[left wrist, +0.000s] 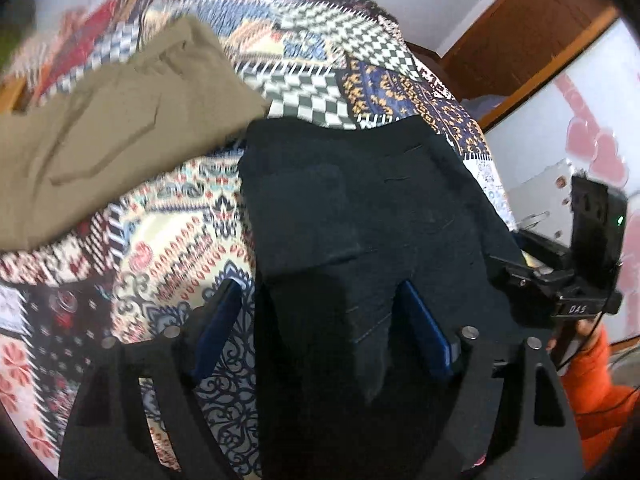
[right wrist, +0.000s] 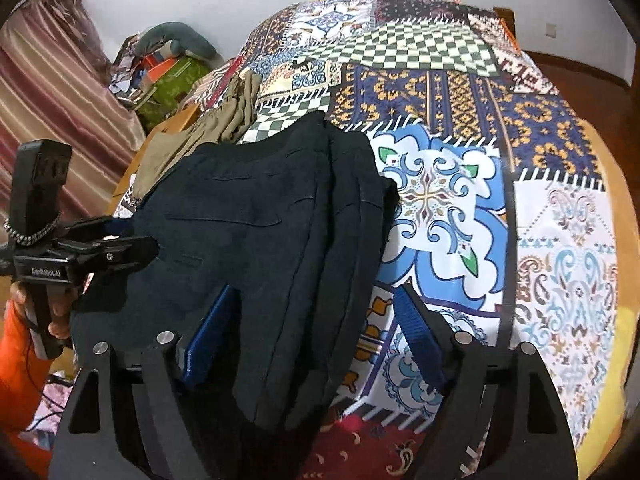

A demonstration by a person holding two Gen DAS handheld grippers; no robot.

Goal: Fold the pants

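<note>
The dark navy, soft woven pants [right wrist: 256, 240] lay in a folded bundle on the bed, over a patchwork-printed bedspread [right wrist: 460, 208], with a second, khaki-coloured garment [left wrist: 120, 120] just beyond them toward the far edge.

The left gripper [left wrist: 316, 332] had its blue fingers [left wrist: 218, 320] spread wide, a corner of the dark cloth sitting between them but not pressed by either pad. The right gripper [right wrist: 316, 336] likewise stood with fingers [right wrist: 416, 336] apart — the near edge of the bundle ran up between them, and the left pad lay against the fabric without any pinch.

The cloth looked light and limp, of a matte weave that should not slip much; it would sag and drape from wherever it was lifted, and the stacked layers could slide apart if only the top one was caught. A sound hold would probably take all layers at the folded edge or the two near corners — one per gripper — keeping the seams aligned so that the next fold stayed square.
</note>
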